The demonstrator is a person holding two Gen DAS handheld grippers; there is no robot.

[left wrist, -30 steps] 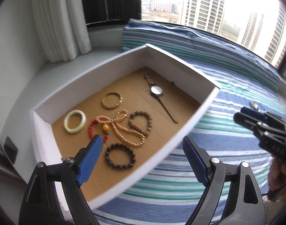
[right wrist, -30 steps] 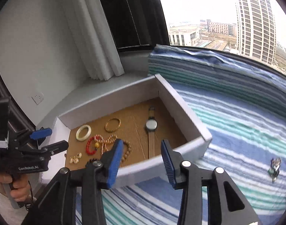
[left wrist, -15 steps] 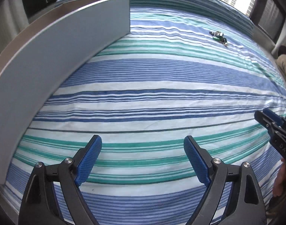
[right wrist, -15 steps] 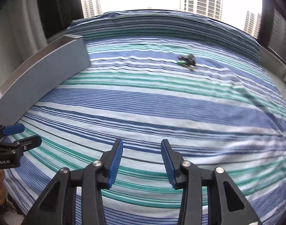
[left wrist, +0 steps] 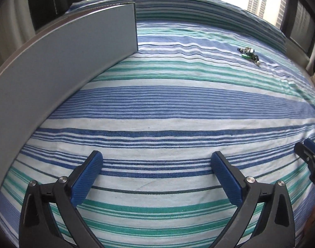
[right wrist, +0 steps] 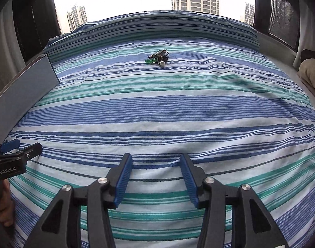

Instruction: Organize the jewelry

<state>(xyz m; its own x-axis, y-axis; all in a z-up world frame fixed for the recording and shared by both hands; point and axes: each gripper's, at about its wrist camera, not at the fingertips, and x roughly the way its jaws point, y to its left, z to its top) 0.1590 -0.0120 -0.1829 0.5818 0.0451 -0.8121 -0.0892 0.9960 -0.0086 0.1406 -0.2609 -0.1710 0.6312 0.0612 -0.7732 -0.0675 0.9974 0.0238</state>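
Note:
A small dark tangle of jewelry with a green piece and a white bead (right wrist: 158, 59) lies far out on the striped bedspread (right wrist: 178, 107); it also shows in the left wrist view (left wrist: 249, 53). My left gripper (left wrist: 156, 162) is open and empty, low over the bedspread. My right gripper (right wrist: 155, 165) is open and empty, its fingertips close to the cloth. The white box wall (left wrist: 54, 76) stands at the left; its inside and the jewelry in it are hidden. The box also shows in the right wrist view (right wrist: 23, 91).
The bedspread rises to a folded ridge (right wrist: 153, 26) at the far side below the window. A person's leg in beige (right wrist: 311, 74) is at the right edge. The left gripper (right wrist: 14, 153) shows at the right wrist view's left edge.
Both grippers swung right and down, away from the open box with its bracelets and watch, to low over the bedspread. The jewelry tangle now lies ahead. Both jaws stayed open.

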